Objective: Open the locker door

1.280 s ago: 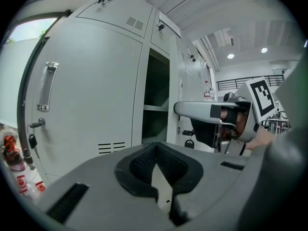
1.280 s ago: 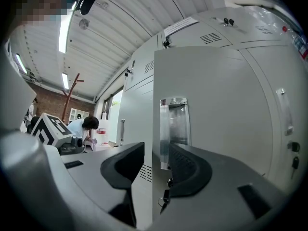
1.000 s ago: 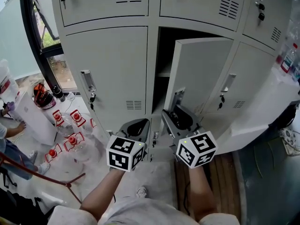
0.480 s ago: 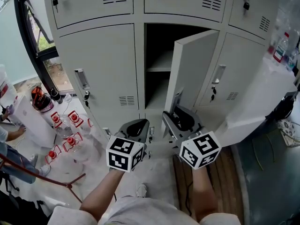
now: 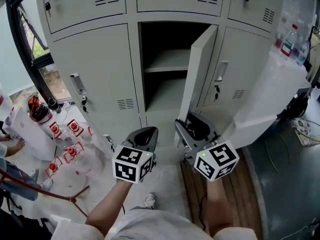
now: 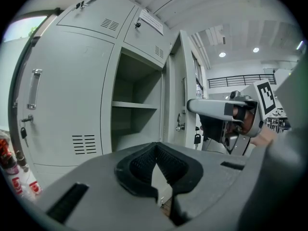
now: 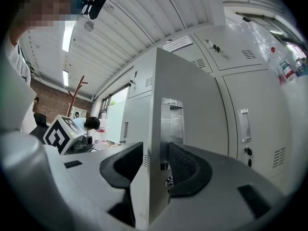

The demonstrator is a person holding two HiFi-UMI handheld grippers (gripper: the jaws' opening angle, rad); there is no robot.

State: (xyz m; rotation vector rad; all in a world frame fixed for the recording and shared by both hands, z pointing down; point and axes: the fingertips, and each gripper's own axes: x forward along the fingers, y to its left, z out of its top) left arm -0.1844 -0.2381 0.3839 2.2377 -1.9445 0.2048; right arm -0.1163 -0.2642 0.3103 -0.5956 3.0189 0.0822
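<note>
Plainly, the locker door (image 5: 197, 74) stands open: it belongs to the middle compartment of the lower row and is swung out toward the near right, edge-on to the person, with the dark interior and its shelf (image 5: 167, 61) bare to view on the left of it.

The right gripper (image 5: 191, 126) is at the door's free edge, low down. In the right gripper view its jaws are spread wide and have just been opening, with the door's edge standing upright between them. The left pad lies just beside the inner face of the door. The right pad sits beside the outer face, just below the metal handle plate (image 7: 172, 121). Neither pad clearly presses on the sheet metal.

The left gripper (image 5: 142, 134) hangs near the right one, to its left, in front of the locker bank (image 5: 95, 64) and well short of it. In the left gripper view its pads (image 6: 137, 163) meet at the tips, pressed together with nothing caught between them. Past them, on the right, the right gripper shows beside the edge of the opened door.
</note>
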